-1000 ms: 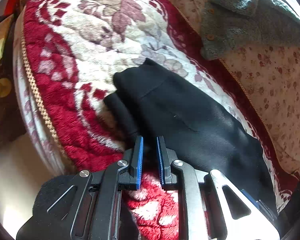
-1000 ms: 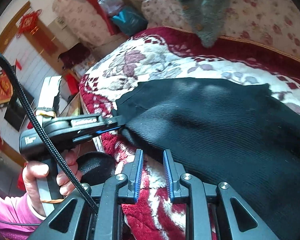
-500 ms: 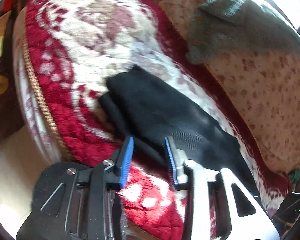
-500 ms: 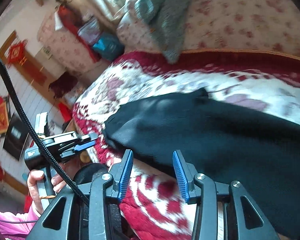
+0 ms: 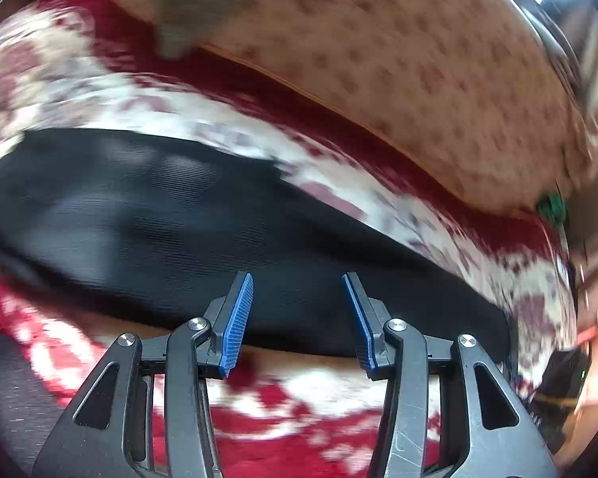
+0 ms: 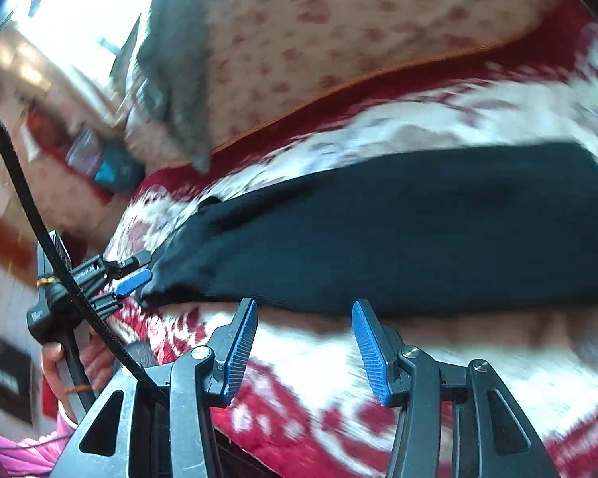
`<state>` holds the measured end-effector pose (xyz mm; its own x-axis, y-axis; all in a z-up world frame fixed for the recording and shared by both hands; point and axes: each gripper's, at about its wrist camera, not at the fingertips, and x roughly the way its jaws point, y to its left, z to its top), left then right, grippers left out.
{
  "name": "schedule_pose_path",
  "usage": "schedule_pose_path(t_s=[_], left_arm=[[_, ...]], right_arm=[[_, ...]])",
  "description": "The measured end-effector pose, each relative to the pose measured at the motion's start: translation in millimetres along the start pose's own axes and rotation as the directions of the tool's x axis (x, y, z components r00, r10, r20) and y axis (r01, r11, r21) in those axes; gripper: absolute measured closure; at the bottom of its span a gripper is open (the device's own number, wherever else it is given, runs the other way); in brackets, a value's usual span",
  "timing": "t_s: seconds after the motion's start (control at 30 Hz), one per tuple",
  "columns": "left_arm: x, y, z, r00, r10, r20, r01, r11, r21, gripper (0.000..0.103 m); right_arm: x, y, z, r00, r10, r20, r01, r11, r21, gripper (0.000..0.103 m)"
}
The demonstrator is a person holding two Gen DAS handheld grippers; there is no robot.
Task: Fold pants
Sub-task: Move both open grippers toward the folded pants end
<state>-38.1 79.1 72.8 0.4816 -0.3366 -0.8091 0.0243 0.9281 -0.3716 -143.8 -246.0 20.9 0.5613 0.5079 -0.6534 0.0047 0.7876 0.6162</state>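
The black pants (image 5: 179,231) lie folded in a long band across a red and white floral cushion (image 5: 319,394). In the left wrist view my left gripper (image 5: 297,318) is open and empty, its blue pads just over the near edge of the pants. In the right wrist view the pants (image 6: 398,239) stretch from left to right, and my right gripper (image 6: 305,346) is open and empty just short of their near edge. The left gripper also shows there (image 6: 133,269), open at the left end of the pants. Both views are motion-blurred.
A beige floral backrest (image 5: 418,79) rises behind the cushion. A grey knitted garment (image 6: 179,67) hangs over it. The cushion's front edge drops off below the grippers. A cable (image 6: 40,239) crosses the left of the right wrist view, near my hand (image 6: 87,362).
Both grippers opened wide and let go of the pants' edge. Both cameras swung right along the pants, which now lie flat on the cushion.
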Motion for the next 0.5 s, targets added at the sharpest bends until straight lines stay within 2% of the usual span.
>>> schedule_pose_path(t_s=[0.13,0.23,0.33,0.5], left_arm=[[23,-45,-8,0.998,-0.042,-0.048,0.048,0.992,0.117,0.058],[37,-75,-14,0.992,-0.091,-0.090,0.107,0.976,0.190,0.058],[49,-98,-15,0.984,-0.127,-0.126,0.154,0.959,0.238,0.058],[63,-129,-20,0.973,-0.157,-0.171,0.204,0.928,0.311,0.058]], right_arm=[[-25,-30,-1,0.998,-0.035,0.043,0.031,0.995,0.091,0.055],[-44,-53,-5,0.994,-0.083,0.071,0.071,0.984,0.162,0.053],[-52,-68,-5,0.992,-0.061,0.108,0.032,0.966,0.256,0.053],[-60,-83,-1,0.986,-0.071,0.150,0.019,0.946,0.323,0.053]])
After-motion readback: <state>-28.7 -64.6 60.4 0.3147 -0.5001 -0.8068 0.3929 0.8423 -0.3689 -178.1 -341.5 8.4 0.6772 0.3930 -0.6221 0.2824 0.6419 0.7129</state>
